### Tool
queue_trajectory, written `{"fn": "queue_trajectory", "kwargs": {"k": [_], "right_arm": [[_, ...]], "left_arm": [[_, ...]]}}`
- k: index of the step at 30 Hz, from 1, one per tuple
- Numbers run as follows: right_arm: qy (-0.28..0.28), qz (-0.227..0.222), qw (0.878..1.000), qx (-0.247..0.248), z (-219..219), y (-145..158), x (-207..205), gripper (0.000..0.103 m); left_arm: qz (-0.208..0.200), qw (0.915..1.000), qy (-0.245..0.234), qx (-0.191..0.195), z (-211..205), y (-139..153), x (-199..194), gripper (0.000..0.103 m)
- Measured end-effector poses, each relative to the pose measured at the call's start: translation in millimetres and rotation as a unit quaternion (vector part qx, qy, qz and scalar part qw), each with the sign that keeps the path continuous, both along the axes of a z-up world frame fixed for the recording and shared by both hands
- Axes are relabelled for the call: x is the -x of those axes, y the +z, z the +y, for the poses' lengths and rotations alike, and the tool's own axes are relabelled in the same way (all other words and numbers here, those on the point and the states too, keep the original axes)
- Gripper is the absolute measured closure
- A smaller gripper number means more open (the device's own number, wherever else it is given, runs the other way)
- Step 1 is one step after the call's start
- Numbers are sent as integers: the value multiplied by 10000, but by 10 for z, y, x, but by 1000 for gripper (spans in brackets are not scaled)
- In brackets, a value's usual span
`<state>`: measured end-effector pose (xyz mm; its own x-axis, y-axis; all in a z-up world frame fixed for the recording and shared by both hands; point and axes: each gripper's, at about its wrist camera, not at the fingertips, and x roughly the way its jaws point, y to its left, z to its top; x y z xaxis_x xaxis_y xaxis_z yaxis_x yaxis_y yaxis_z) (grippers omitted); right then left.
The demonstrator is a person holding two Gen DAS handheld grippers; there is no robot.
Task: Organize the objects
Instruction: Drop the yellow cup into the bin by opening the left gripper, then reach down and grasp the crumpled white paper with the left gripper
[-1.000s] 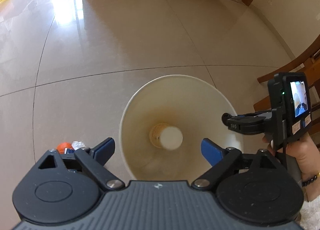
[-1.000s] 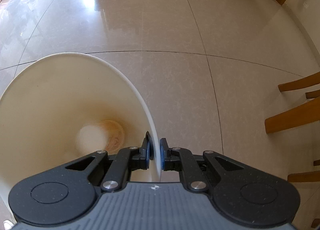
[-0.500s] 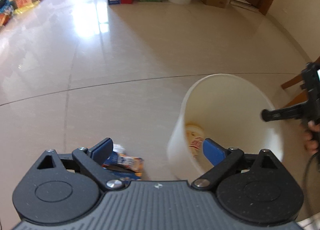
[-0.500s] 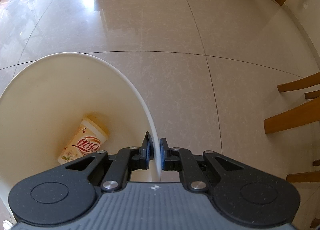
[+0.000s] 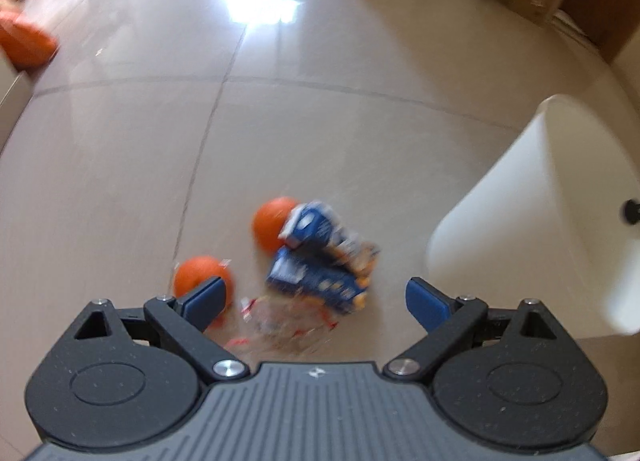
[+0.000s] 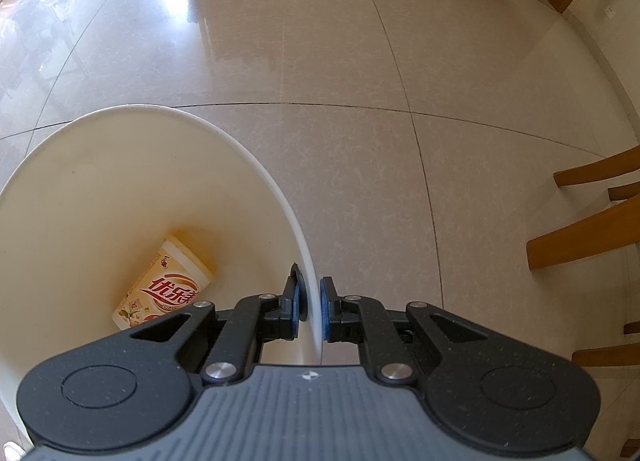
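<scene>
I keep the right gripper [image 6: 313,311] clamped on the white bucket's [image 6: 276,185] rim to steady it (milk-tea cup [image 6: 162,291] inside); left gripper [image 5: 316,297] spread wide over the blue cartons [image 5: 320,261].

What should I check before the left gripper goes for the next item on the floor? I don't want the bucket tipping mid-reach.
1. Right gripper clamped on the white bucket rim: ok.
2. Left gripper open and empty: ok.
3. Cup lying inside the bucket: ok.
4. Floor items in front of the left gripper: two oranges, blue cartons, clear wrapper: ok.
5. Sharp view for choosing a grasp: not ok, left wrist view is blurred.
6. Bucket resting flat on the floor: cannot tell.
</scene>
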<state>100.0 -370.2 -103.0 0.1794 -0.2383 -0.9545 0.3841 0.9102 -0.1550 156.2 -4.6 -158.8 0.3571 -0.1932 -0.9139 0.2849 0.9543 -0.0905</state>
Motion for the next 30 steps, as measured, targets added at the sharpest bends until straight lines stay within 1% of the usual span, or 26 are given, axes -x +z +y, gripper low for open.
{"fn": "queue_trajectory", "kwargs": {"k": [7, 9, 10, 13, 15, 20, 24, 27, 30], "right_arm": [[16, 9, 10000, 52, 36, 4, -6, 91], [29, 12, 10000, 71, 45, 3, -7, 91], [33, 13, 10000, 82, 48, 1, -7, 91], [40, 16, 9999, 104, 61, -5, -6, 91], [39, 14, 9999, 106, 64, -7, -6, 91], [66, 28, 9999, 154, 85, -9, -12, 90], [79, 44, 9998, 197, 108, -4, -21, 90], [113, 56, 9996, 242, 132, -3, -25, 90], [99, 67, 9996, 242, 135, -1, -30, 90]], "left_arm": [[227, 9984, 456, -250, 416, -714, 248, 8], [294, 9977, 564, -228, 514, -881, 311, 8], [248, 9979, 545, -242, 550, -922, 353, 9], [51, 9981, 424, -454, 596, -1087, 439, 9], [-12, 9984, 385, -410, 650, -1171, 469, 9], [42, 9978, 530, -406, 786, -1431, 478, 9], [59, 9969, 525, -589, 840, -1595, 468, 9], [60, 9967, 554, -598, 887, -1707, 448, 9], [55, 9963, 502, -692, 920, -1802, 427, 9]]}}
